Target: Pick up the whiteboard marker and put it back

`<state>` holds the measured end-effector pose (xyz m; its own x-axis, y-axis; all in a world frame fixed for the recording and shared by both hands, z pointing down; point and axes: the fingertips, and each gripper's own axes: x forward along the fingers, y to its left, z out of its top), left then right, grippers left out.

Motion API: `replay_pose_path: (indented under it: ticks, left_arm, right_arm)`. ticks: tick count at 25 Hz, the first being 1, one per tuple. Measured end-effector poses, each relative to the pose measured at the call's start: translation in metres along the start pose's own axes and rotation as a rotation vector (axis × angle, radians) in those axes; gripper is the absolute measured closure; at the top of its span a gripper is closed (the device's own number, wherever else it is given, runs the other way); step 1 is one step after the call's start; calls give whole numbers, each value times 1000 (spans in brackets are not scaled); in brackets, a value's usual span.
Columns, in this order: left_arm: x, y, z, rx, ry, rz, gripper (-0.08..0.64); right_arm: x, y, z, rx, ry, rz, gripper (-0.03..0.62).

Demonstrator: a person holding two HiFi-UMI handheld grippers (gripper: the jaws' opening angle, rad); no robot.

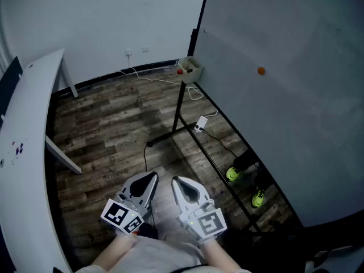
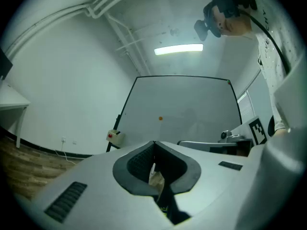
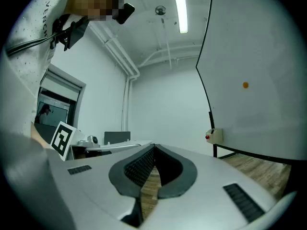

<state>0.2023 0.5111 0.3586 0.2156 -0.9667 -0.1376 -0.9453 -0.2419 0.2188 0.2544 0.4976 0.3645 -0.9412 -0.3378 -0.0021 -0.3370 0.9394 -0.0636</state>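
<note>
I hold the left gripper (image 1: 151, 178) and right gripper (image 1: 177, 182) close to my body, side by side, fingers pressed together on nothing, probably at rest. Ahead is open wood-plank floor (image 1: 108, 124), edged on the left by the curved white tabletop (image 1: 28, 141) and on the right by the large whiteboard (image 1: 284, 107). I cannot spot the whiteboard marker. The small cream box (image 1: 192, 67) at the board's far edge may hold it.
</note>
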Motion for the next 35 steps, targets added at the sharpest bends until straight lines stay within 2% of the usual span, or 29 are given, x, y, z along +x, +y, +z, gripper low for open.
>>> replay_pose_path:
  ticks: [6,12,19,24,31,35]
  left_arm:
    - [21,50,10,-4,1,-35,545]
    - [42,98,21,-13,11,-84,545]
    - [57,143,27,-16,26,-138,545]
    - [65,158,23,26,49,-173,545]
    - [82,161,10,-8,68,-187,545]
    - [99,172,12,-15,53,-177,545]
  right_arm:
    - [58,-11,13,-12,-60,-37,574]
    - [111,-19,8,-18,-21,-67,574]
    - [157,-29,6,-4,-34,-135,574]
    - [170,-37,3,-5,-27,-210,572]
    - [160,-68,0,42,-34,-300,572]
    - [173,-78,-4,26,-32,-268,572]
